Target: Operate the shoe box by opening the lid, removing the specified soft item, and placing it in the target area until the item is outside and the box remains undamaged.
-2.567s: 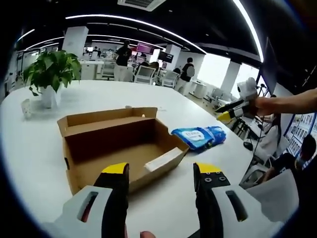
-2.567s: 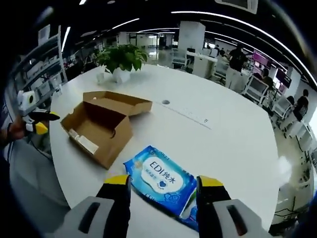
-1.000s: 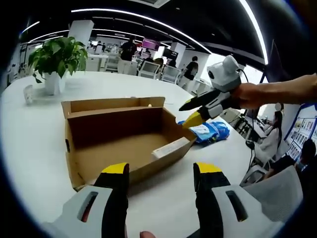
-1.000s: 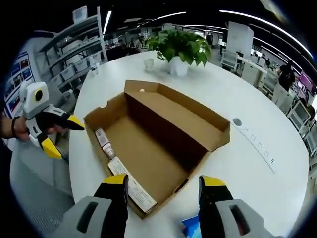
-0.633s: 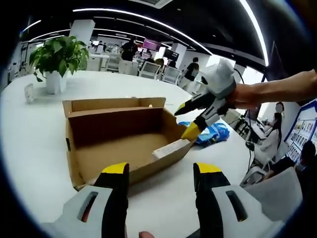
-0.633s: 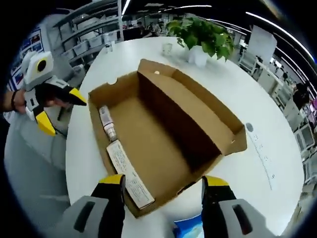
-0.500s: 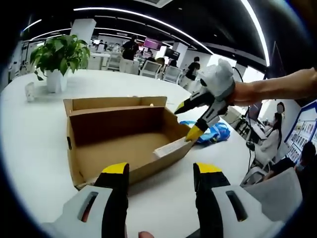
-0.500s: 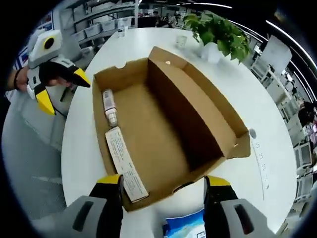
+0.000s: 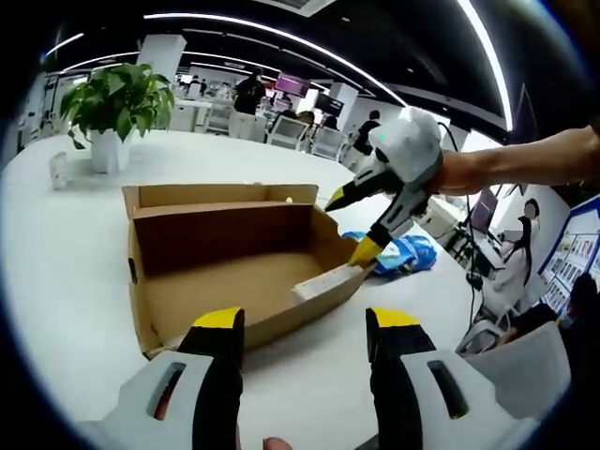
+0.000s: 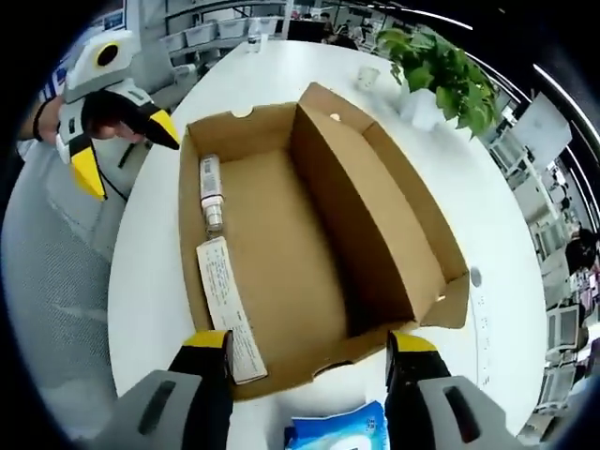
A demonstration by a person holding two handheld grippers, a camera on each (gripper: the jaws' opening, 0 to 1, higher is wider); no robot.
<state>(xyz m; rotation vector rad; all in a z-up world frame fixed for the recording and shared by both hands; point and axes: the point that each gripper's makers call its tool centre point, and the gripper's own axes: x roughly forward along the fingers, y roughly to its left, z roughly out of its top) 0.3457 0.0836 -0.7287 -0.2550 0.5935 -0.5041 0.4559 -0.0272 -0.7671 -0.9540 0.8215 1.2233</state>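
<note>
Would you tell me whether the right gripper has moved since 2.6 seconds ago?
Yes. The right gripper has come from beyond the blue wipes pack to hover over the cardboard box's near corner.

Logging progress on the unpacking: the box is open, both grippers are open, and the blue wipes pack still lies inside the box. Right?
Not quite. The wipes pack is already out, lying on the table beside the box, as the left gripper view shows. The rest holds: the box is open, and the left gripper and right gripper are both open.

Both grippers, the left gripper (image 9: 305, 342) and the right gripper (image 10: 307, 363), had grey bodies with black, yellow-tipped jaws (screws dotted one jaw).
</note>
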